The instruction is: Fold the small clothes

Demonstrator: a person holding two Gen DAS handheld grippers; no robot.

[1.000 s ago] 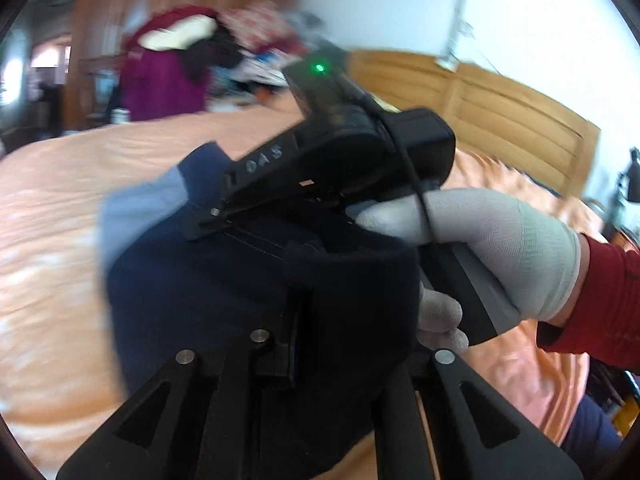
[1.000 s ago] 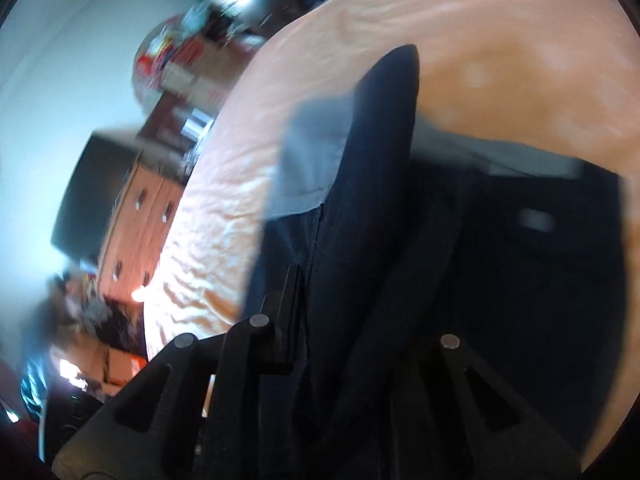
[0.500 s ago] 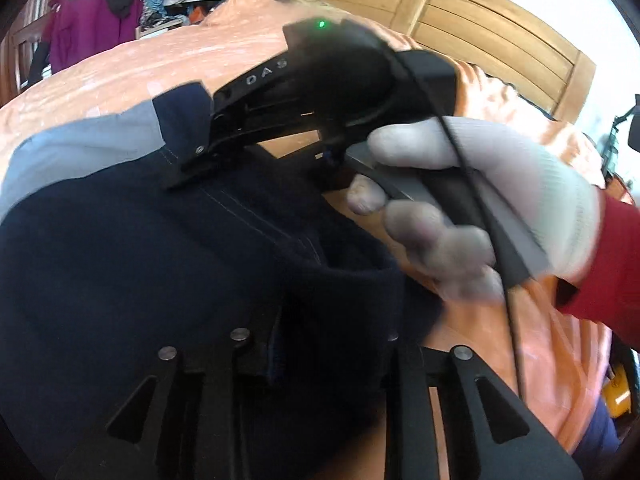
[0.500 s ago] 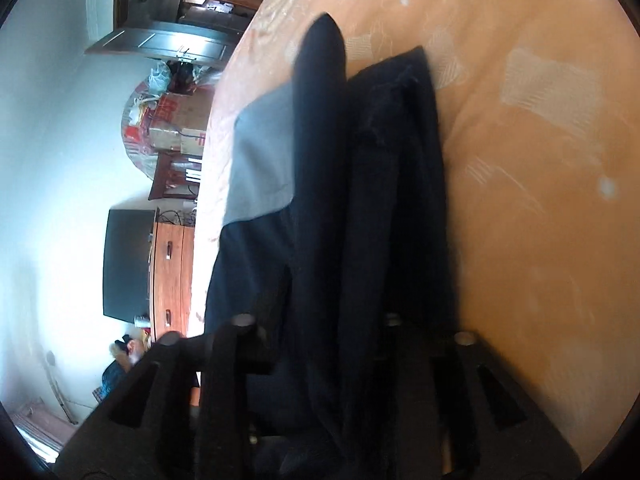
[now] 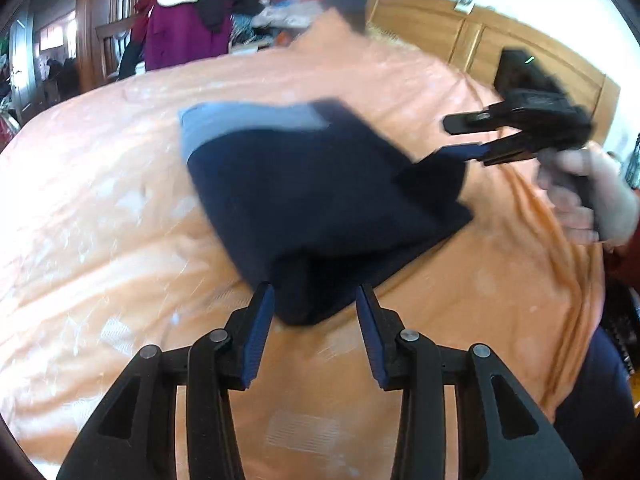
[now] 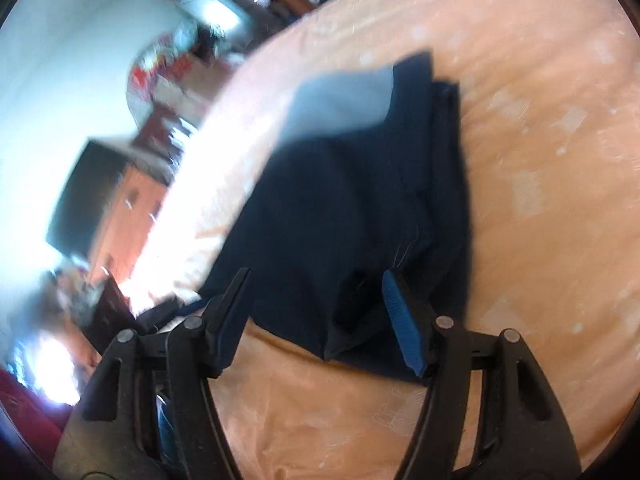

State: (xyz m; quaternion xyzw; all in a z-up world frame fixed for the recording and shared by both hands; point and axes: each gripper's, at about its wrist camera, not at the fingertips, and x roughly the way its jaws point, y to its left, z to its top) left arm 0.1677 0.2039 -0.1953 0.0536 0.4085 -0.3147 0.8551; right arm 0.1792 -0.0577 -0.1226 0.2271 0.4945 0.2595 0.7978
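Note:
A small dark navy garment (image 5: 320, 200) with a light grey band (image 5: 248, 120) lies folded on the orange bedspread (image 5: 100, 220). My left gripper (image 5: 316, 296) is open, its blue-padded fingers astride the garment's near corner without gripping it. My right gripper (image 5: 452, 136) shows at the right of the left wrist view, held by a gloved hand (image 5: 592, 196), open at the garment's right corner. From the right wrist camera the garment (image 6: 352, 208) spreads ahead and my right gripper (image 6: 316, 276) is open over its near edge, with cloth between the fingers but not pinched.
A wooden headboard (image 5: 500, 52) runs along the far side of the bed. A chair heaped with purple and white clothes (image 5: 188, 24) stands at the back left. A wooden dresser (image 6: 132, 208) with a dark screen (image 6: 88, 200) lies beyond the bed.
Both grippers were shut on the navy garment while it was held up. They have let it go onto the bed and drawn back, now open.

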